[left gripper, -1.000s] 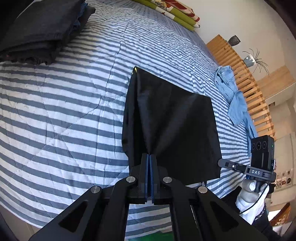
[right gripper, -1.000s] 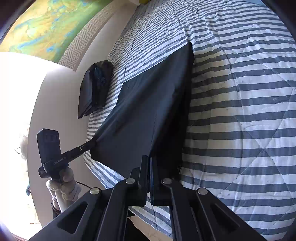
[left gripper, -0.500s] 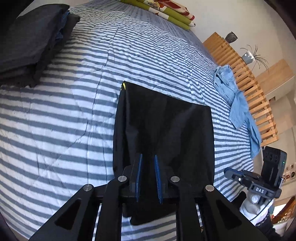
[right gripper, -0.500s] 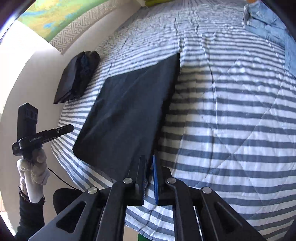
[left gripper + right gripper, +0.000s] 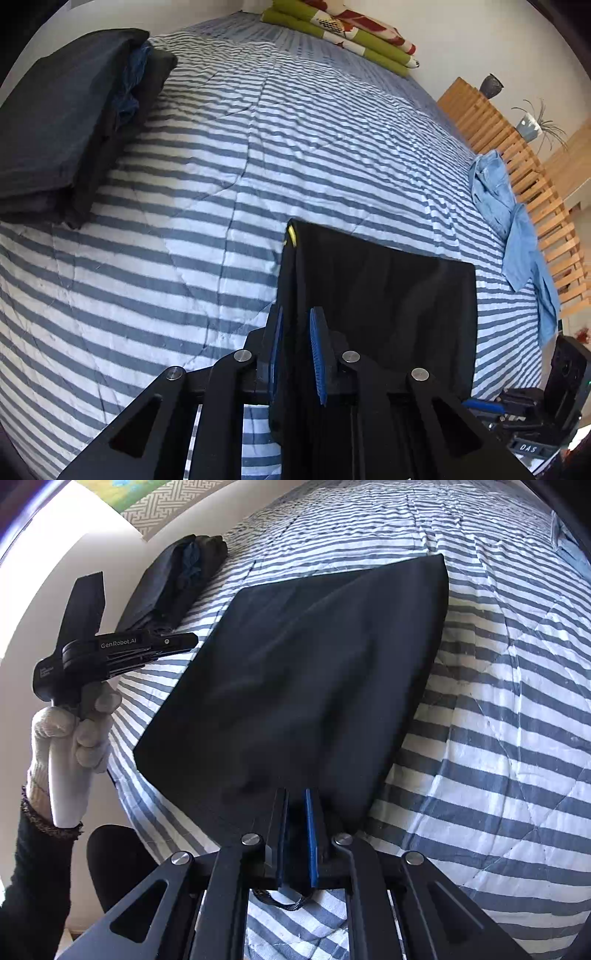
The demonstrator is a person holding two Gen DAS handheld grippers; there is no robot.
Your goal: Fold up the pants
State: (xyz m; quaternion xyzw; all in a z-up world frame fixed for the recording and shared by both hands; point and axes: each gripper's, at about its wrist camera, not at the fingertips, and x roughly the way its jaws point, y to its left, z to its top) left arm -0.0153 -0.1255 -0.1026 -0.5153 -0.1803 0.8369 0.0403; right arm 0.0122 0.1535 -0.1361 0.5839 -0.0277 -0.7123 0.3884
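The black pants (image 5: 388, 295) lie folded into a flat rectangle on the striped bedcover (image 5: 166, 240), with a small yellow tag at their far left corner. My left gripper (image 5: 295, 332) is open, and the near left edge of the pants runs loose between its blue pads (image 5: 318, 354). In the right wrist view the pants (image 5: 303, 664) spread out ahead. My right gripper (image 5: 295, 810) is open at their near right corner. The left gripper (image 5: 184, 642) hovers beside their left edge in a white-gloved hand (image 5: 70, 738). The right gripper's body (image 5: 535, 417) shows low right.
A stack of folded dark clothes (image 5: 66, 122) sits at the bed's far left corner. Light blue jeans (image 5: 513, 221) lie crumpled at the right edge by a wooden slatted board (image 5: 524, 158). A folded green and red blanket (image 5: 343, 33) rests at the far end.
One second ago both grippers were shut on the lifted black fabric. The pants have come down flat onto the bed, and both grippers have opened and let go.
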